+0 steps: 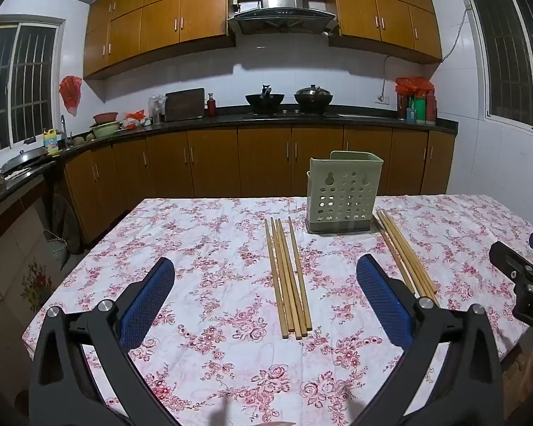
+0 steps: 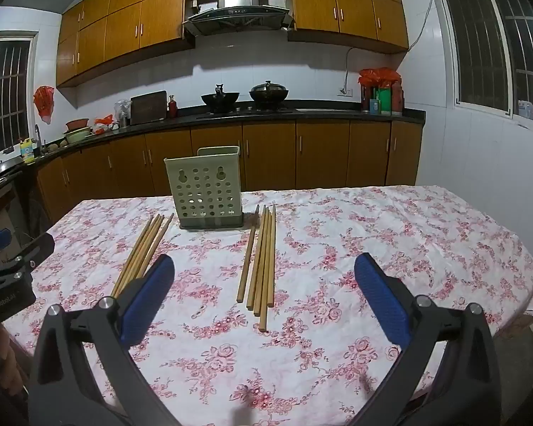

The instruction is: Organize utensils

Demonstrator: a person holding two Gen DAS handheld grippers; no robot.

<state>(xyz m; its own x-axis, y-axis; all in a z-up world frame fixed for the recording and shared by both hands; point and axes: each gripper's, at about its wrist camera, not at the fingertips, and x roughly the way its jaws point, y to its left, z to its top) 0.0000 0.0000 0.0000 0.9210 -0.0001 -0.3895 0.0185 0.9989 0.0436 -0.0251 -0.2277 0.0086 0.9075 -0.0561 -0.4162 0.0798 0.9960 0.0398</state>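
Note:
A pale green perforated utensil holder [image 1: 343, 197] [image 2: 208, 191] stands upright at the far side of the floral-clothed table [image 1: 202, 319] [image 2: 373, 248]. Several wooden chopsticks [image 1: 288, 277] [image 2: 144, 252] lie in a bundle to its left. A second bundle of chopsticks [image 1: 407, 252] [image 2: 261, 262] lies to its right. My left gripper [image 1: 265, 269] hovers open above the near part of the table, the left bundle lying between its blue pads and below them. My right gripper [image 2: 264, 266] is open too, over the right bundle. Neither holds anything.
Behind the table runs a dark kitchen counter [image 1: 302, 117] with woks, a cutting board and bottles, above wooden cabinets. The right gripper shows at the right edge [image 1: 522, 277] of the left wrist view. The left gripper shows at the left edge [image 2: 7, 269] of the right wrist view.

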